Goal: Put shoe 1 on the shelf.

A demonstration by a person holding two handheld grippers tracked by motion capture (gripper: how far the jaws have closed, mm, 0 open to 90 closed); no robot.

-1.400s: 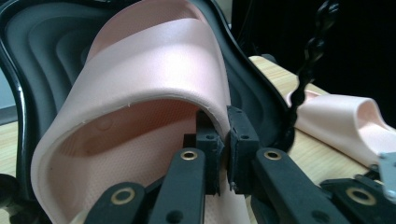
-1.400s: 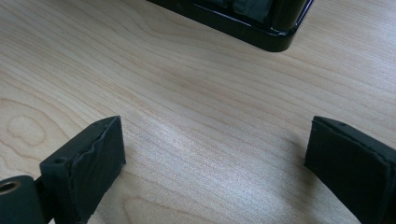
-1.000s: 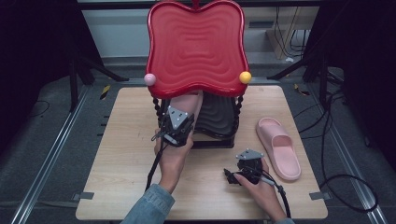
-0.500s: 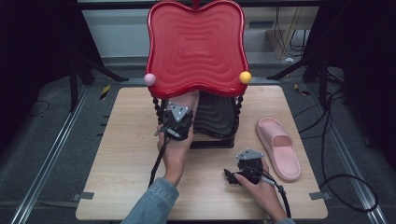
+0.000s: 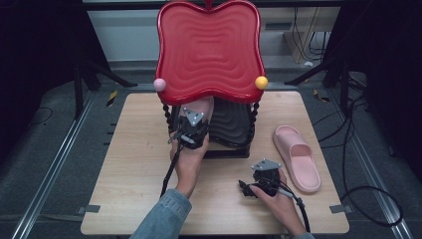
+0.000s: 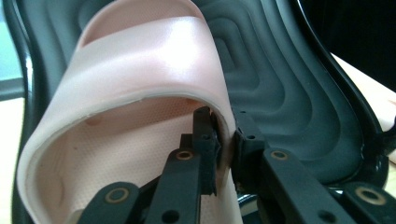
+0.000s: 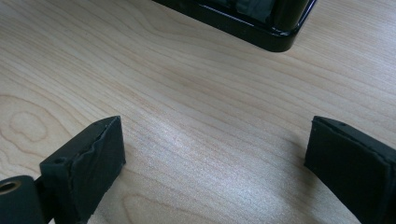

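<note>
High view, my left gripper (image 5: 195, 115) at pink slipper (image 5: 205, 107) on black lower shelf (image 5: 234, 122) under red tray (image 5: 209, 50), left gripper view, jaws easing open, still pinching slipper strap (image 6: 140, 60), right gripper view, my right gripper (image 7: 215, 158) spread over table (image 7: 187, 84).

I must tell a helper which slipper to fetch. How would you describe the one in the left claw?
Find the two-tier rack with the red top shelf. On its black lower shelf, under the red one, the pink slipper is pinched by its strap in the left claw. Its twin lies free on the table.
</note>
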